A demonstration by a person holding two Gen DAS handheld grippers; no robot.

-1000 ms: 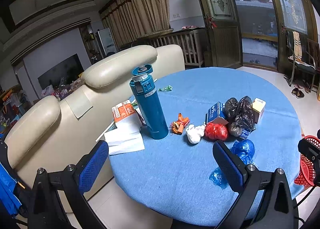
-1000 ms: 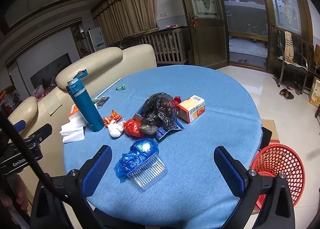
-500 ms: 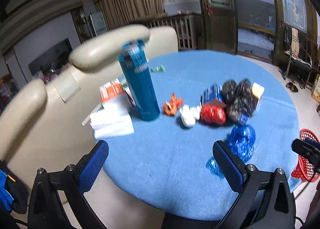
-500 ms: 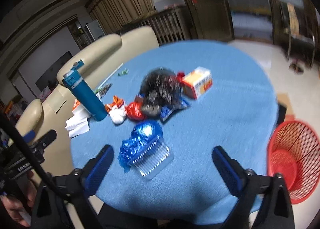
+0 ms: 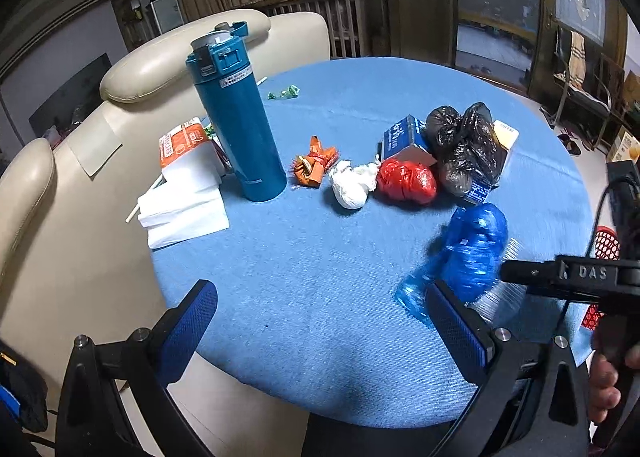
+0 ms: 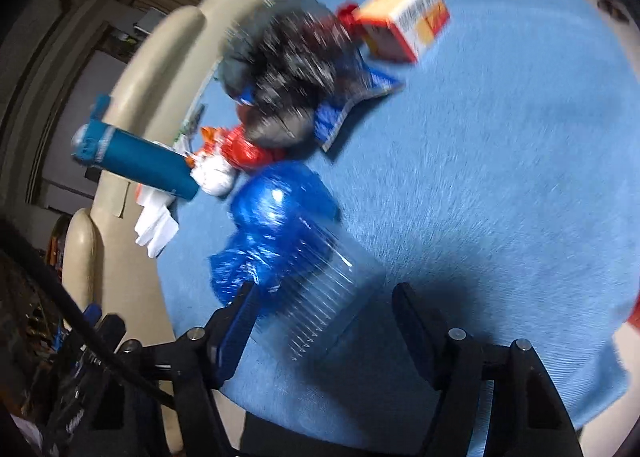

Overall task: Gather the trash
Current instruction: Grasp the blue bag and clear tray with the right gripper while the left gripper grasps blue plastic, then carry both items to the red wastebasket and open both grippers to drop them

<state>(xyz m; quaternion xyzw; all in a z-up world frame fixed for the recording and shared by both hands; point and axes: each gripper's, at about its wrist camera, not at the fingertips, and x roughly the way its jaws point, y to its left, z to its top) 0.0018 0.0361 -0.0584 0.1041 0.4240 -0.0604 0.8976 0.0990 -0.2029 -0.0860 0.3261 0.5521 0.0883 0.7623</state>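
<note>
We are in a living room with cream leather sofa backs [image 5: 168, 57] behind a round table covered in blue cloth [image 5: 320, 297], curtains and a glazed door farther back. On the cloth we see a tall teal flask [image 5: 236, 117] standing upright, with folded white tissues [image 5: 184, 209] and an orange-and-white packet [image 5: 180, 141] just beside it at the sofa edge. To the flask's other side runs a row of trash: a crumpled orange wrapper [image 5: 314, 163], a white wad [image 5: 352, 187] touching a red plastic ball [image 5: 406, 181], then a black plastic bag [image 5: 464, 149] resting against a blue carton [image 5: 402, 137] and a flattened blue packet. A small green wrapper [image 5: 284, 92] lies well apart, toward the far side. Nearer to us sits a crumpled blue plastic bag [image 5: 468, 253] touching a clear ribbed plastic tray [image 6: 320, 297]. In the right wrist view, tilted and blurred, an orange-and-white box [image 6: 408, 17] lies beyond the black bag. Our left gripper [image 5: 320, 321] hangs over the near rim of the table with its fingers spread wide, holding nothing. Our right gripper [image 6: 324, 317] has its fingers apart on either side of the clear tray, its left finger by the blue bag; we cannot tell whether they touch it. A red mesh basket [image 5: 606, 245] shows past the table's edge.
</note>
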